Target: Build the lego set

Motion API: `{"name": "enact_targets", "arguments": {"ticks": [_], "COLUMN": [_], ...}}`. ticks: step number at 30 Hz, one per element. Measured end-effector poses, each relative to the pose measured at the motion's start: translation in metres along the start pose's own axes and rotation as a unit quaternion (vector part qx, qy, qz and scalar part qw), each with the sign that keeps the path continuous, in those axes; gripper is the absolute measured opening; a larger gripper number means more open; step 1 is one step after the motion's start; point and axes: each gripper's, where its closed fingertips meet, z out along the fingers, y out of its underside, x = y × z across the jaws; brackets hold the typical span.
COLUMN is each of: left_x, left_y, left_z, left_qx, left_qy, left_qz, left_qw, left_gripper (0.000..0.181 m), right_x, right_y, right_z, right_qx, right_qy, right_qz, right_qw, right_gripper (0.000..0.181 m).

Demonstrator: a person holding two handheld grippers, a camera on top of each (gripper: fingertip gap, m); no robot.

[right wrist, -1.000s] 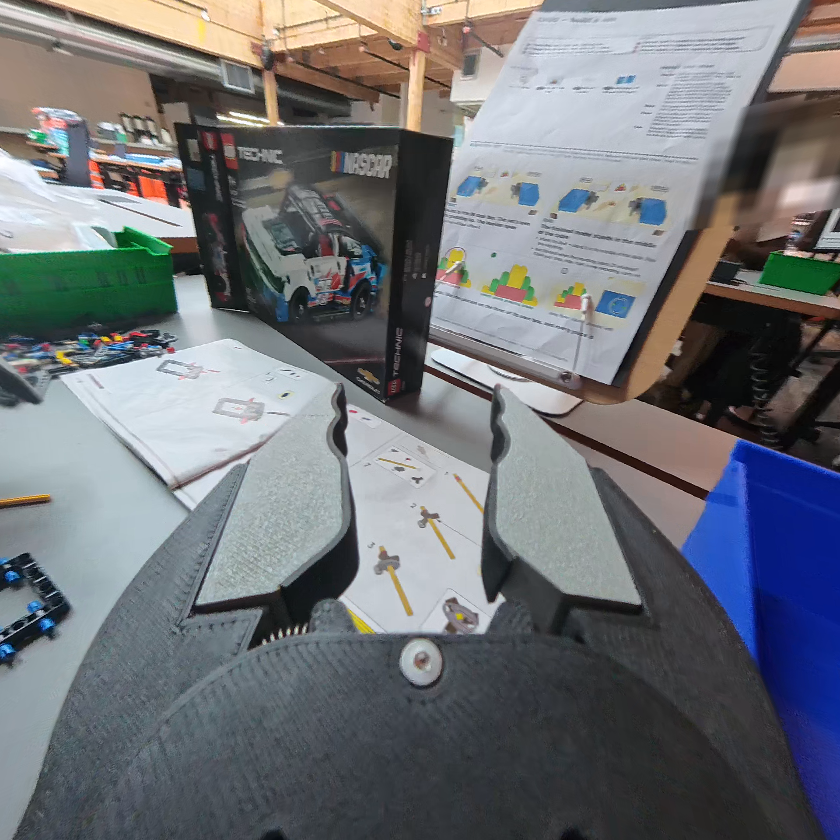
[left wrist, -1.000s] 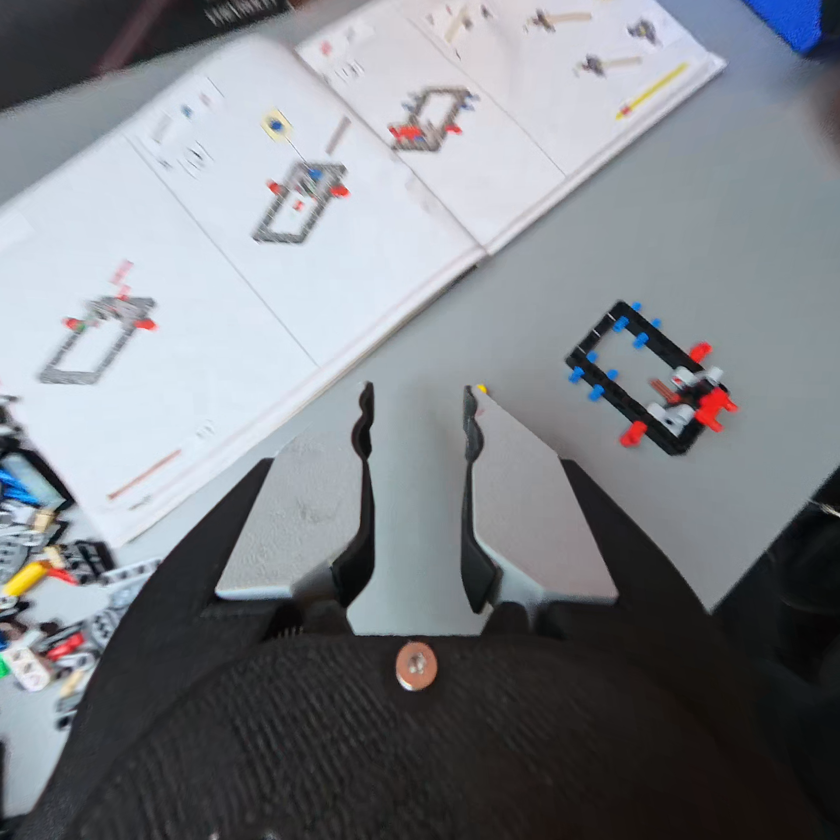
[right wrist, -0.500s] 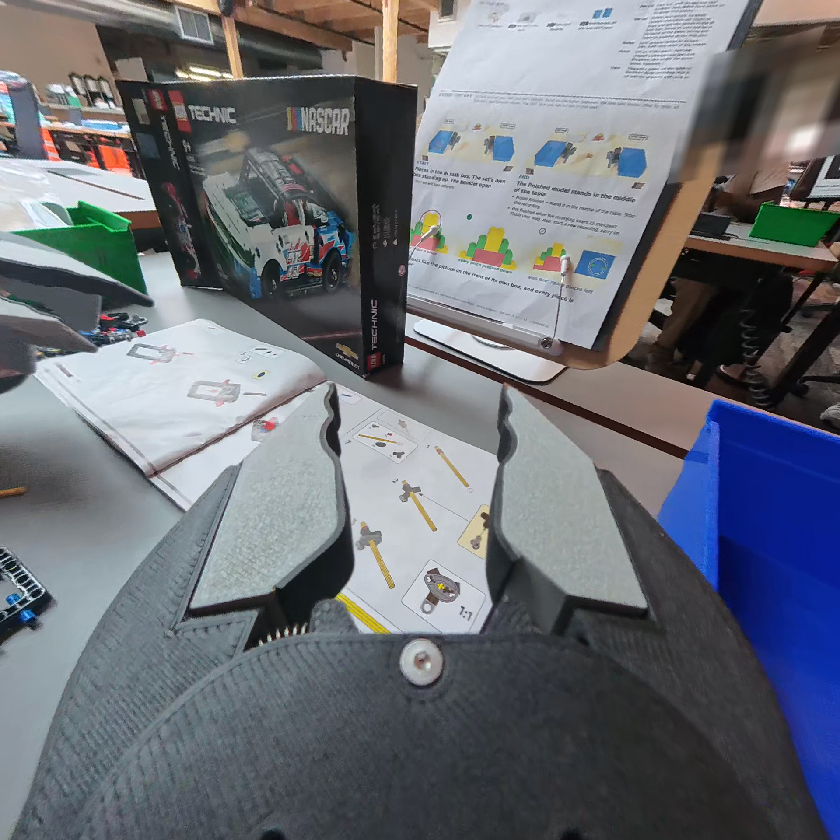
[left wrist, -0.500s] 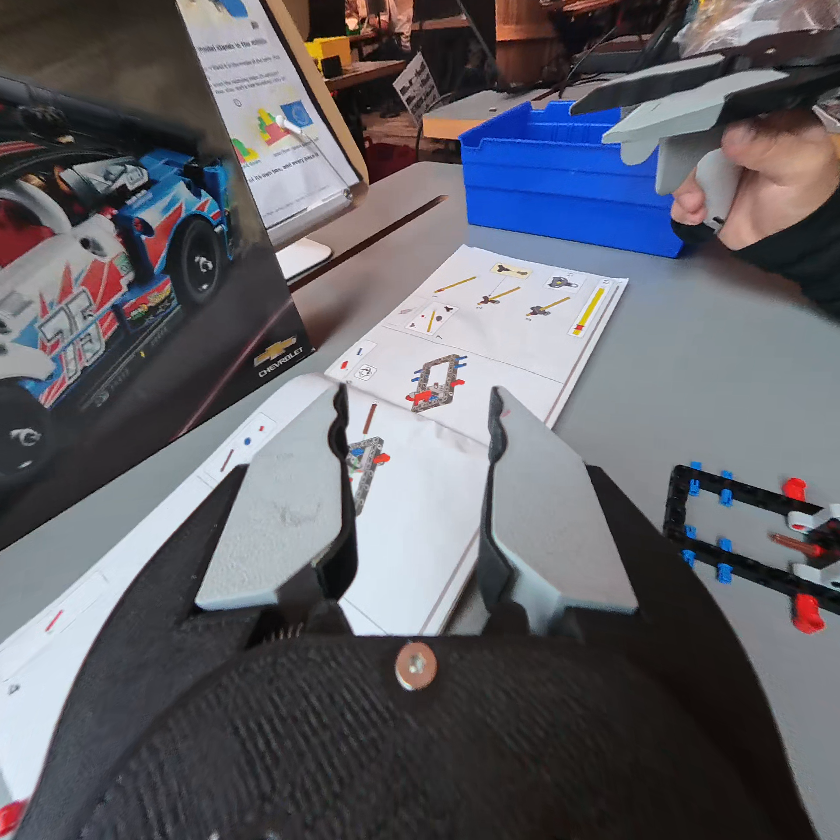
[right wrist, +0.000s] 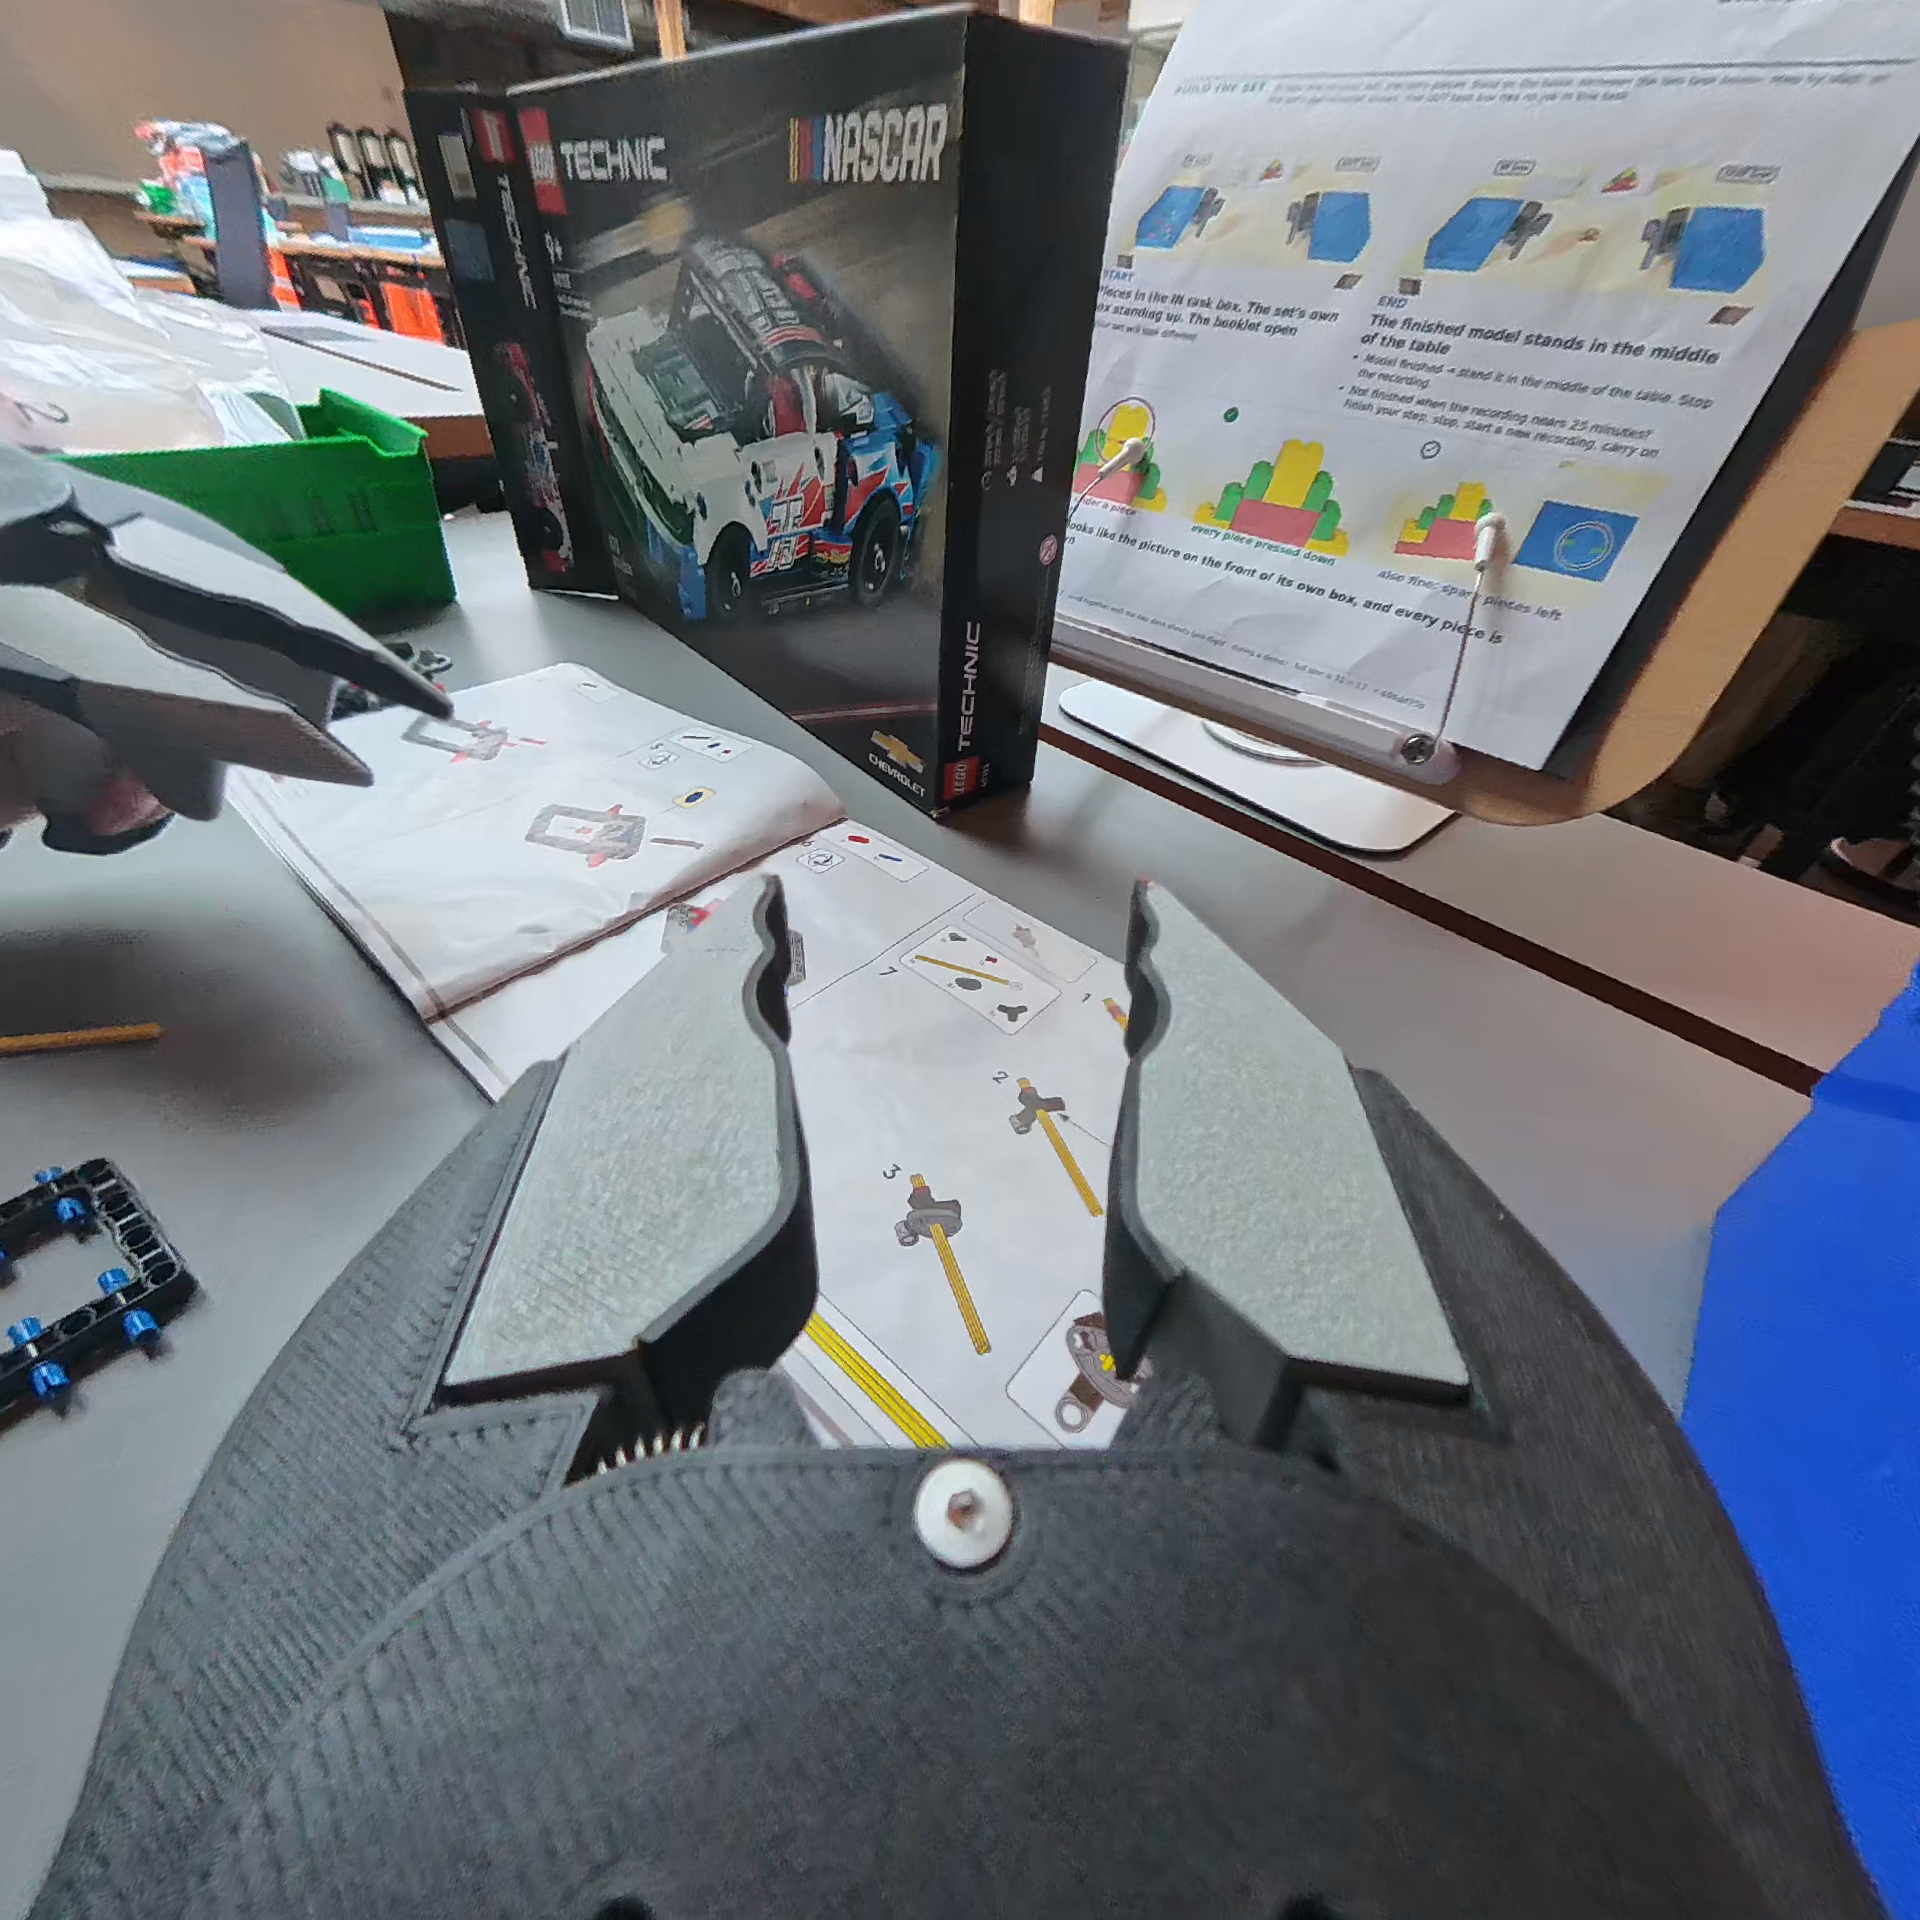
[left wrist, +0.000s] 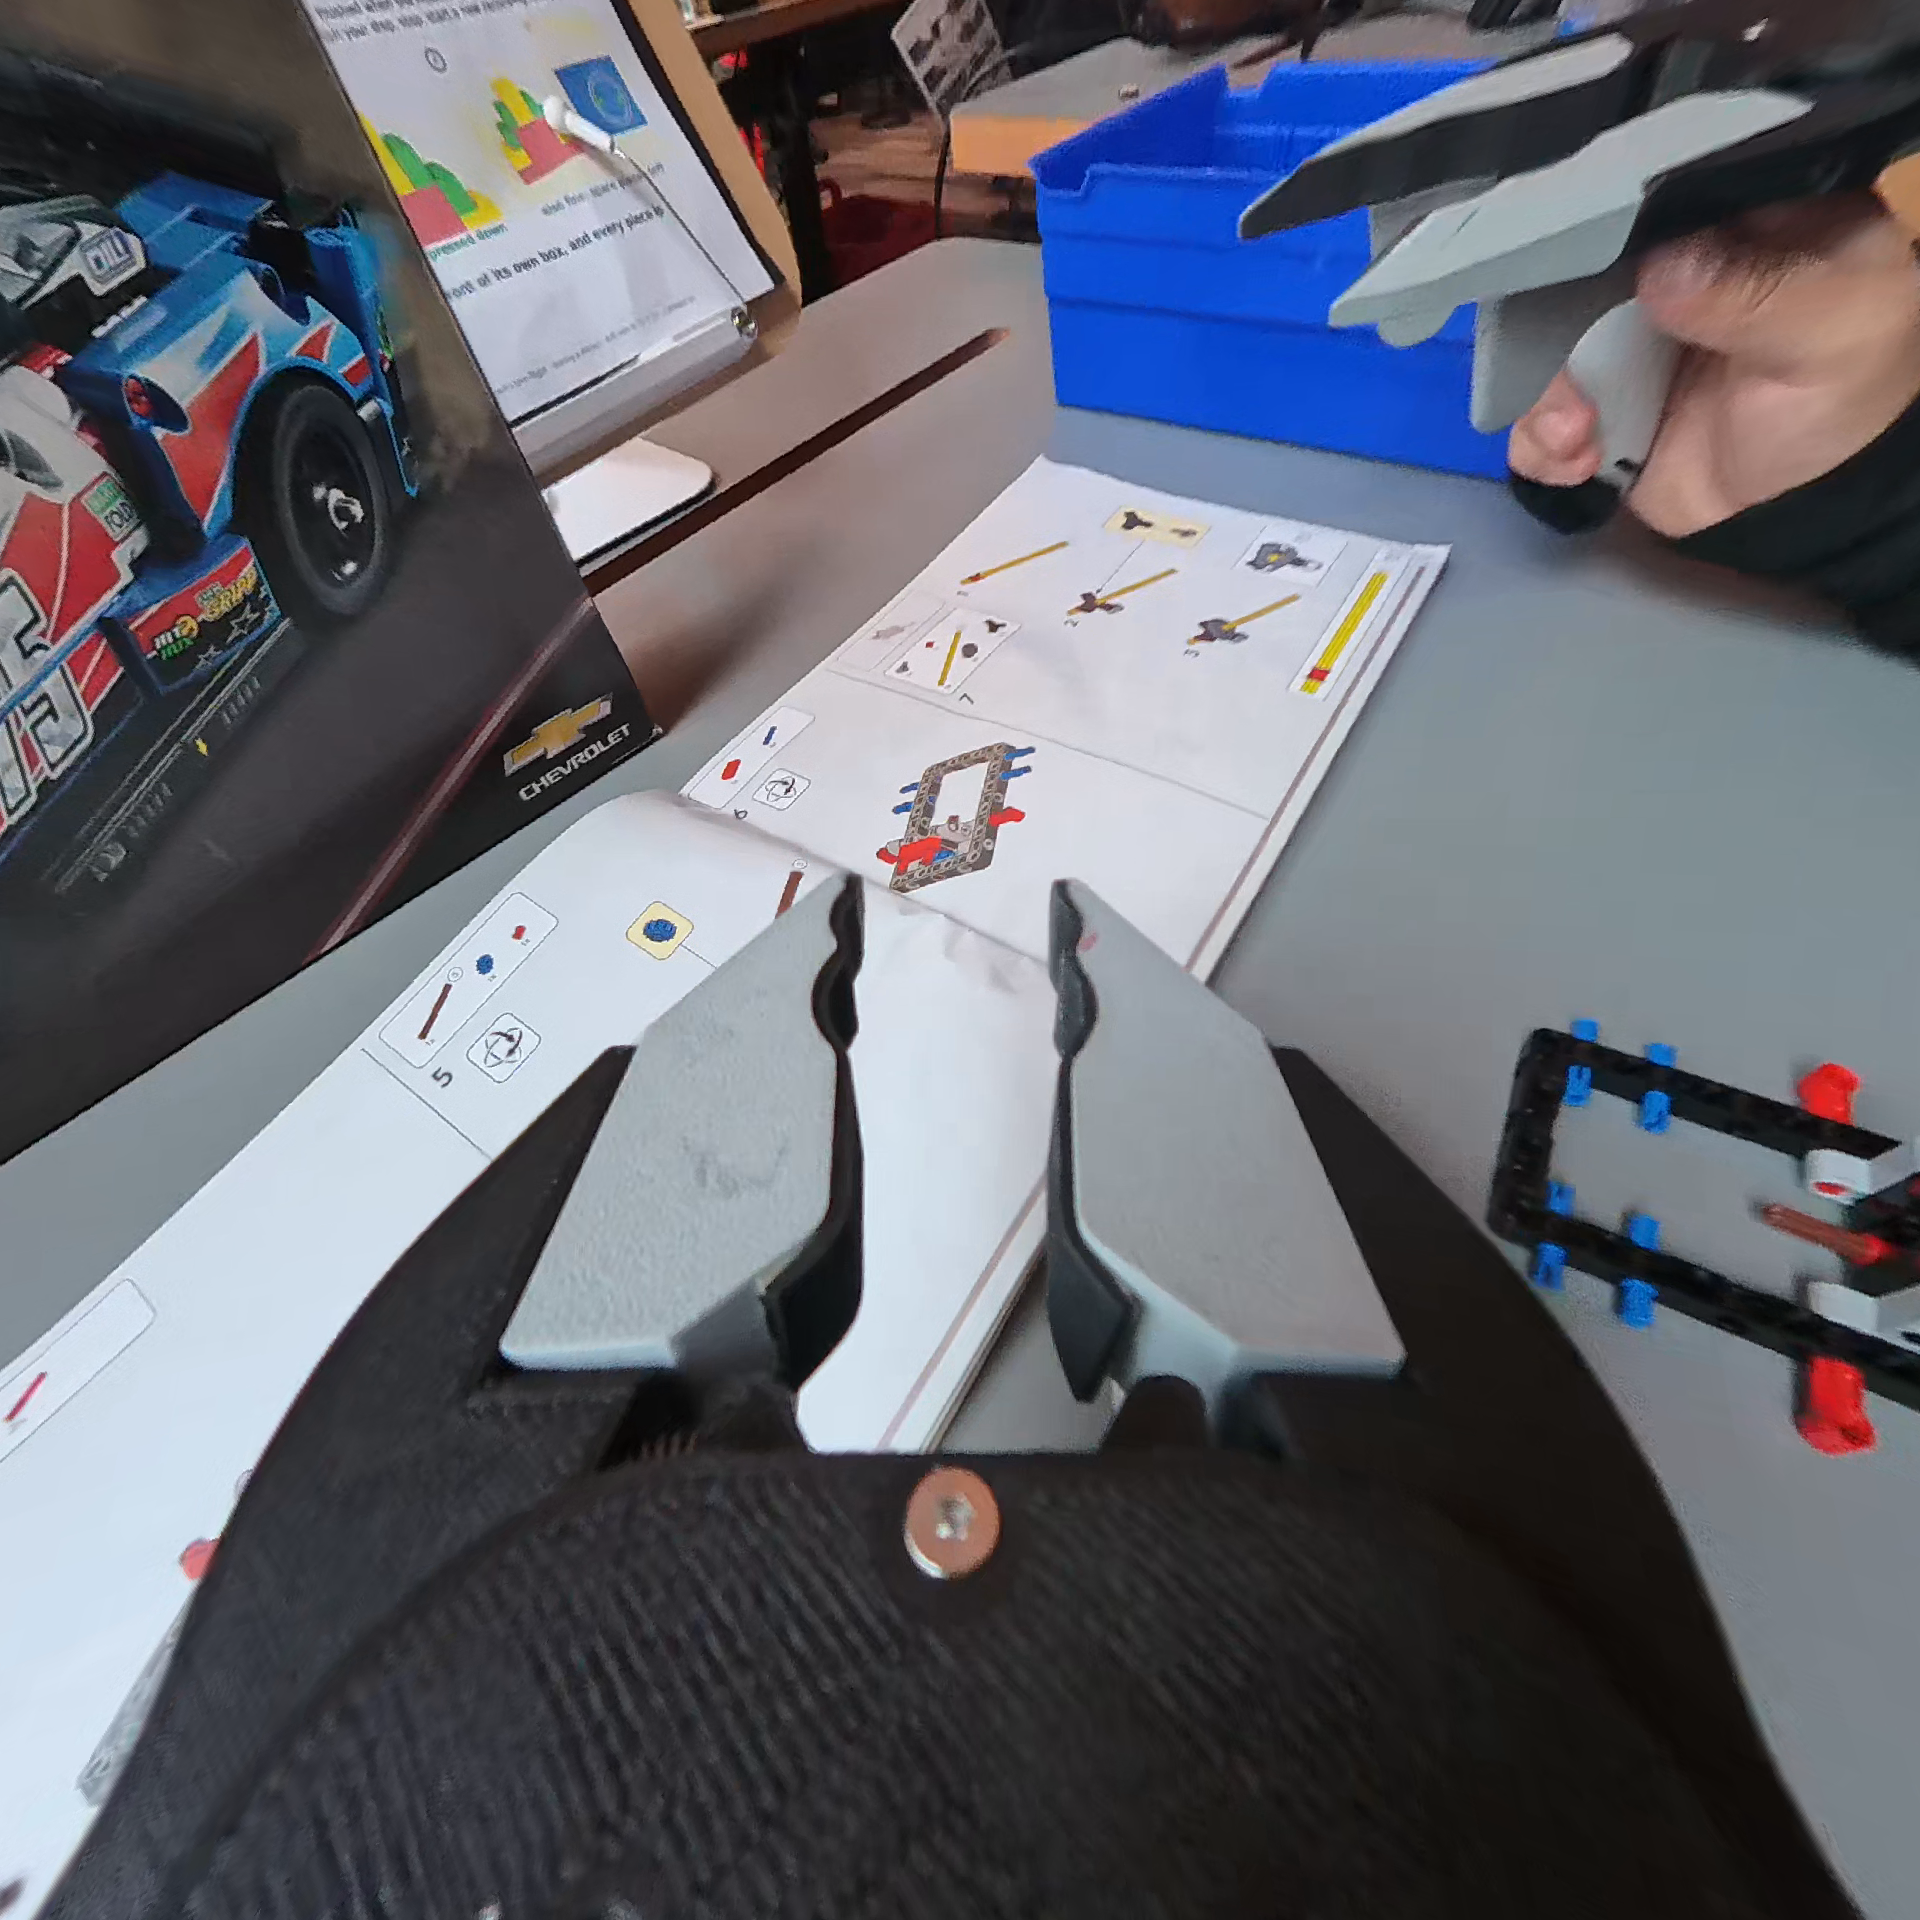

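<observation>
Tools (left wrist: 954,914) (right wrist: 954,935) agape above booklet (right wrist: 582,821)

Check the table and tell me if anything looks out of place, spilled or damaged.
Nothing stands out. The instruction booklet lies open and flat, the set box stands upright behind it, and the black frame assembly rests flat on the table. A loose yellow axle lies nearby. Both grippers are open and empty.

**A workshop-style workspace under timber beams**

Exposed wooden beams (right wrist: 727,10) run overhead. Behind the grey table (right wrist: 1455,987), further benches carry shelves of crowded gear (right wrist: 353,239). Plastic part bins, one green bin (right wrist: 312,499) and one blue bin (left wrist: 1226,260), and an instruction sheet on a stand (right wrist: 1455,364) suggest a shared build station.
</observation>
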Motion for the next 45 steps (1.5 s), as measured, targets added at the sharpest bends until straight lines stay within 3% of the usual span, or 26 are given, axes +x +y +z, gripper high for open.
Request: {"name": "enact_targets", "arguments": {"ticks": [5,8,9,13,17,22,26,29,36,45], "left_x": [-0.001,0.002,0.003,0.013,-0.02,-0.104,-0.129,-0.13,-0.127,-0.137], "left_y": [0.011,0.012,0.012,0.011,0.027,0.074,0.115,0.13,0.168,0.185], "left_z": [0.006,0.003,0.001,-0.021,-0.082,-0.201,-0.26,-0.272,-0.264,-0.252], "left_qx": [-0.041,-0.039,-0.038,-0.043,-0.065,-0.117,-0.194,-0.236,-0.374,-0.407], "left_qy": [-0.03,-0.022,-0.015,0.001,-0.094,-0.211,-0.242,-0.249,-0.253,-0.249], "left_qz": [0.03,0.003,-0.011,-0.054,-0.078,-0.191,-0.249,-0.246,-0.226,-0.248], "left_qw": [0.998,0.999,0.999,0.998,0.99,0.951,0.918,0.907,0.863,0.843], "left_gripper": [0.023,0.02,0.022,0.038,0.023,0.028,0.032,0.028,0.0,0.012], "right_x": [-0.01,-0.012,-0.013,-0.008,-0.002,-0.005,-0.01,-0.011,-0.011,-0.015], "right_y": [0.009,0.015,0.018,0.028,0.038,0.04,0.04,0.039,0.039,0.034], "right_z": [0.008,0.014,0.016,0.018,0.018,0.019,0.02,0.019,0.018,0.017], "right_qx": [-0.021,-0.026,-0.03,-0.049,-0.074,-0.078,-0.069,-0.059,-0.055,-0.045], "right_qy": [-0.007,-0.005,-0.004,0.009,0.021,0.014,-0.001,-0.01,-0.017,-0.027], "right_qz": [-0.034,-0.058,-0.065,-0.062,-0.062,-0.065,-0.05,-0.029,-0.012,-0.015], "right_qw": [0.999,0.998,0.997,0.997,0.995,0.995,0.996,0.998,0.998,0.998], "right_gripper": [0.055,0.042,0.036,0.04,0.041,0.041,0.035,0.034,0.033,0.032]}}
